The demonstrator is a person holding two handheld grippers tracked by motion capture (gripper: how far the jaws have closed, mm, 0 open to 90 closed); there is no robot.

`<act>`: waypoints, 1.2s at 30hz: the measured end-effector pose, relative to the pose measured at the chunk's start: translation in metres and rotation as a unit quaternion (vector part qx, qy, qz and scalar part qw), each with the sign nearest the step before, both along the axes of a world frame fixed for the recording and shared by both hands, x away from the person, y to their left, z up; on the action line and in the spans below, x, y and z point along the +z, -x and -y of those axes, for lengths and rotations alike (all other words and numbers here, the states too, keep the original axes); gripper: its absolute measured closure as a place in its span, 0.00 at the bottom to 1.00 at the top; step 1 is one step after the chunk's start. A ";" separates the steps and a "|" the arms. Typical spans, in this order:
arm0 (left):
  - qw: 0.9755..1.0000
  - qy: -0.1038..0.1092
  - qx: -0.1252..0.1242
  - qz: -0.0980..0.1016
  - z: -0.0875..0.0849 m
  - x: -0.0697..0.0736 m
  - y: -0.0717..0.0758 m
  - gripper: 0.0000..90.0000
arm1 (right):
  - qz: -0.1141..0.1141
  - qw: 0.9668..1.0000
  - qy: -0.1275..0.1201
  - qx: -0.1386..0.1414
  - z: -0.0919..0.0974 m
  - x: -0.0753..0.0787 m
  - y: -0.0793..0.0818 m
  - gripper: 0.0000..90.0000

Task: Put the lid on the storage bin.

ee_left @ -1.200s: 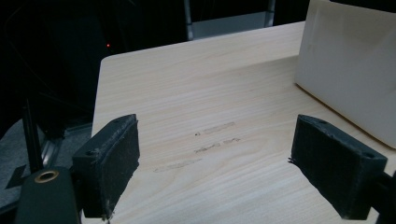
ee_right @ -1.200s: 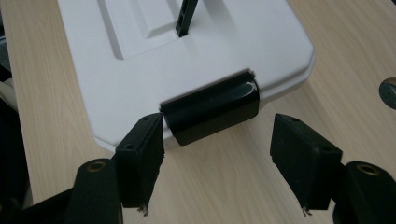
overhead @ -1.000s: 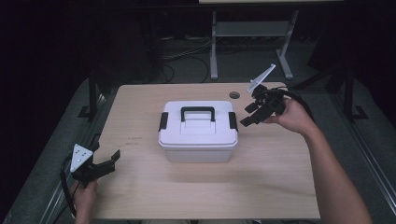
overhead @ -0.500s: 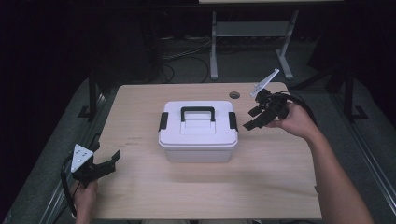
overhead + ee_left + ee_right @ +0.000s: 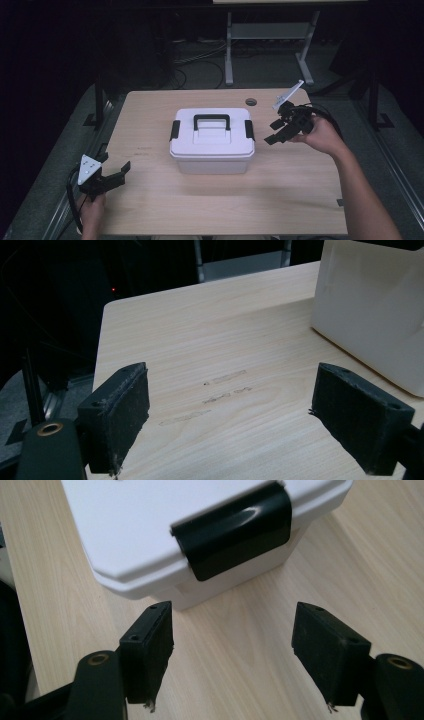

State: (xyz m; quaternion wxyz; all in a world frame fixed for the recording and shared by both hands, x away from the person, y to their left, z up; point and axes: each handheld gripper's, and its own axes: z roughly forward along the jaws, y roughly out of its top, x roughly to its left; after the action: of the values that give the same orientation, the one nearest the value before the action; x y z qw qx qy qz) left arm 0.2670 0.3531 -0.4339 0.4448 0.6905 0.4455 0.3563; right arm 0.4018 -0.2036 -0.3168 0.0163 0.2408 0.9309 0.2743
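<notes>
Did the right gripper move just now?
Yes, a little. The right gripper has drifted slightly right, away from the white box, in the high view. Its jaws are open.

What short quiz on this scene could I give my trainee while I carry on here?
1. True or false: the right gripper is clamped on the white box's side latch.
2. Which gripper is nearer the box? A) left gripper B) right gripper C) both touch it
3. Fill in: the black carry handle lies on the box's ____.

Key
1. False: its jaws stand open, short of the latch, in the right gripper view.
2. B: the right gripper hangs just beside the box's right end, while the left sits open near the table's front left corner.
3. Lid.
</notes>
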 end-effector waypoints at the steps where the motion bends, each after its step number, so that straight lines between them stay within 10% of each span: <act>1: 1.000 0.000 0.001 0.000 0.000 0.000 0.000 0.16 | 0.000 1.000 -0.001 0.001 0.001 -0.001 0.001 0.36; 36: 1.000 -0.006 -0.004 -0.001 0.003 -0.001 0.000 0.16 | -0.021 0.999 -0.018 -0.026 0.029 -0.038 0.021 0.35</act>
State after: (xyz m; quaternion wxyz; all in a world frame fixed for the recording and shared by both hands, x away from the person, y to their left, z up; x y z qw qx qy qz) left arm 0.2672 0.3497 -0.4344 0.4414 0.6955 0.4409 0.3564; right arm 0.3807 -0.2323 -0.3545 -0.0010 0.2707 0.9194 0.2853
